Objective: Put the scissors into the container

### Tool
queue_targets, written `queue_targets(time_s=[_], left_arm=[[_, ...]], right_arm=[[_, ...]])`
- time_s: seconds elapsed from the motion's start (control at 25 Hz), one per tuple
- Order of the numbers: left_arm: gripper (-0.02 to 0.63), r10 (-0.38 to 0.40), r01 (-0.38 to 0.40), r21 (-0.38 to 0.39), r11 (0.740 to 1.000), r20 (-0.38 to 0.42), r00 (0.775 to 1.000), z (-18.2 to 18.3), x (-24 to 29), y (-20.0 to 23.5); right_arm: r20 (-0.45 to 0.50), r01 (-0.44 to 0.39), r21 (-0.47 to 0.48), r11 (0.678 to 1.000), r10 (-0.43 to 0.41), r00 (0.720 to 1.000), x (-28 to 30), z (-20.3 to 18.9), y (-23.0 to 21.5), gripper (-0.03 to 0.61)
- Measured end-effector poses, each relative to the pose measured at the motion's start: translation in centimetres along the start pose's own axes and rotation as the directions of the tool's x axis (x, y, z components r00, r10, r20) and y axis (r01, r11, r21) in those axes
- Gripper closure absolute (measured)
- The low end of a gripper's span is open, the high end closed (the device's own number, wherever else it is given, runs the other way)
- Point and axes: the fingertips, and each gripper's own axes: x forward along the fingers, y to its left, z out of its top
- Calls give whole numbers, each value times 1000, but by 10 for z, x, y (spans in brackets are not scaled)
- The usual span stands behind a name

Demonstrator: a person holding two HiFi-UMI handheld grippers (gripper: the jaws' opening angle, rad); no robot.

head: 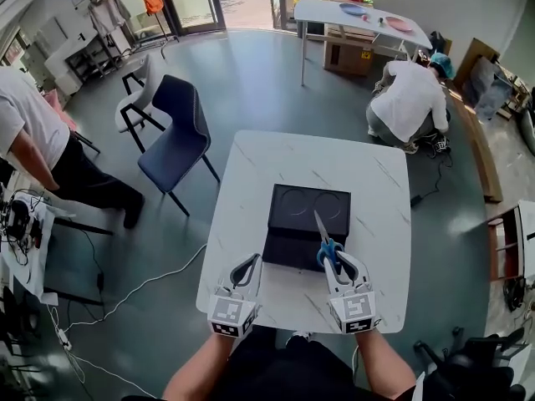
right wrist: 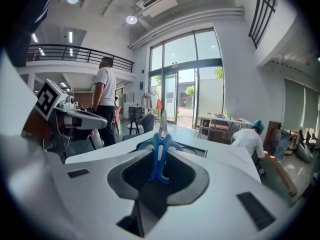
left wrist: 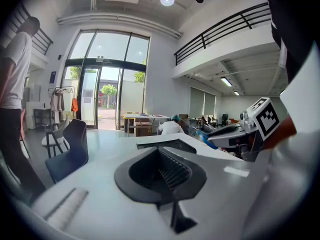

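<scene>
- the right gripper point(head: 341, 264) is clamped on the scissors point(head: 324, 241). in the right gripper view its 2 jaws press on the blue handle loops point(right wrist: 160, 151), and the closed blades point(right wrist: 162, 120) point straight out beyond the jaw tips.
- in the head view the scissors' blades point(head: 318, 222) lie over the near right part of the black container point(head: 288, 197), tips aimed away from the person. whether the metal touches the container cannot be told.
- the container sits about mid-table on the white marbled table point(head: 251, 174). 2 round shapes show on its dark upper face, and its near edge is close in front of both grippers.
- the left gripper point(head: 251, 264) is low over the table, just beside the container's near left corner. its own view shows the jaws drawn together with nothing between the ribbed pads point(left wrist: 172, 171).
- the left gripper view catches the container's corner point(left wrist: 167, 144) just past the jaws, and the right gripper's marker cube point(left wrist: 264, 118) off to the right.
- the person's bare forearms point(head: 201, 366) reach in from the bottom edge of the head view, 1 behind each gripper.
- beyond the table, a dark blue chair point(head: 175, 136) stands at its left. a person in a white shirt point(head: 410, 98) crouches on the floor to the far right, and another person point(head: 29, 136) leans in at the left edge.
- a second white table point(head: 359, 13) with coloured items stands near the glass doors.
</scene>
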Motion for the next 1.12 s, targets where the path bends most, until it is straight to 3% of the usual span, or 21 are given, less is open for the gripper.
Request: queue_targets(time_s=[0.2, 0.52, 0.76, 1.12], left_arm=[[606, 7, -7, -15, 1000, -26, 1000, -12, 1, 10], [606, 10, -11, -37, 999, -42, 999, -25, 0, 21], [606, 14, -17, -51, 999, -56, 998, -35, -3, 26], [606, 13, -17, -66, 998, -57, 998, -39, -2, 31]], right_arm=[[-100, -91, -65, 994, 85, 991, 11, -20, 7, 494], [-252, -248, -153, 957, 205, 946, 28, -50, 20, 494], [-405, -387, -274, 880, 259, 877, 39, -69, 24, 494], [-553, -476, -375, 795, 221, 804, 58, -93, 20, 494]])
